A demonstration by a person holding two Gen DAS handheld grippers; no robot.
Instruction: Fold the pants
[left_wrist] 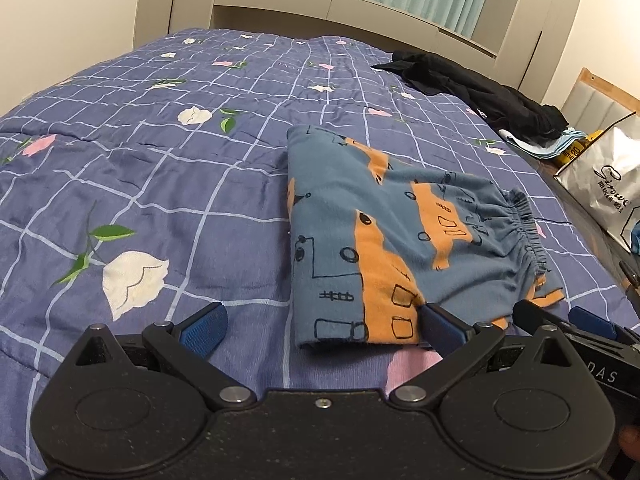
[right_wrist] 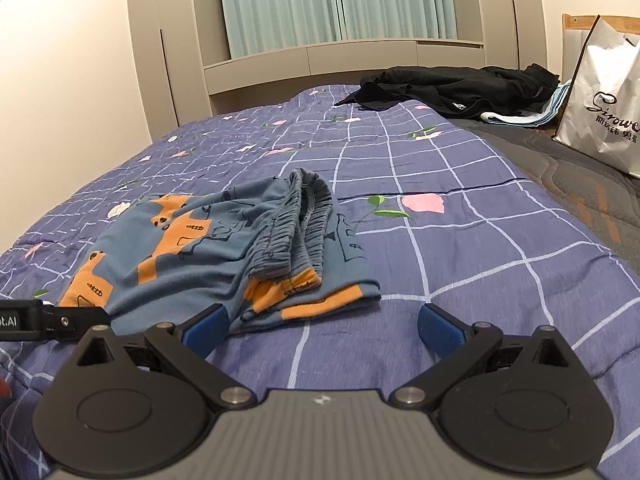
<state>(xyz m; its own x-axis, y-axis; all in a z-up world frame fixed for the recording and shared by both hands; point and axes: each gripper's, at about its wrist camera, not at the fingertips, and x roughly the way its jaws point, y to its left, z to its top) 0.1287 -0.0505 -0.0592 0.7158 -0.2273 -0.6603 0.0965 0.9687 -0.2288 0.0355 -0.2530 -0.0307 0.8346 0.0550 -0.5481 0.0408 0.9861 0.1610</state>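
Observation:
The blue pants with orange print (left_wrist: 404,236) lie folded into a compact bundle on the purple checked quilt (left_wrist: 160,168); their elastic waistband (left_wrist: 528,232) faces right. My left gripper (left_wrist: 320,330) is open and empty at the bundle's near edge, its right finger just touching the cloth. In the right wrist view the pants (right_wrist: 200,248) lie ahead to the left, waistband (right_wrist: 296,224) on top. My right gripper (right_wrist: 322,328) is open and empty, with its left finger by the bundle's near corner. The left gripper's body shows at the left edge there.
A heap of black clothes (right_wrist: 460,84) lies at the bed's far right corner over folded light blue cloth (right_wrist: 532,116). A white shopping bag (right_wrist: 604,100) stands at the right edge. A headboard shelf and green curtains (right_wrist: 336,0) are behind.

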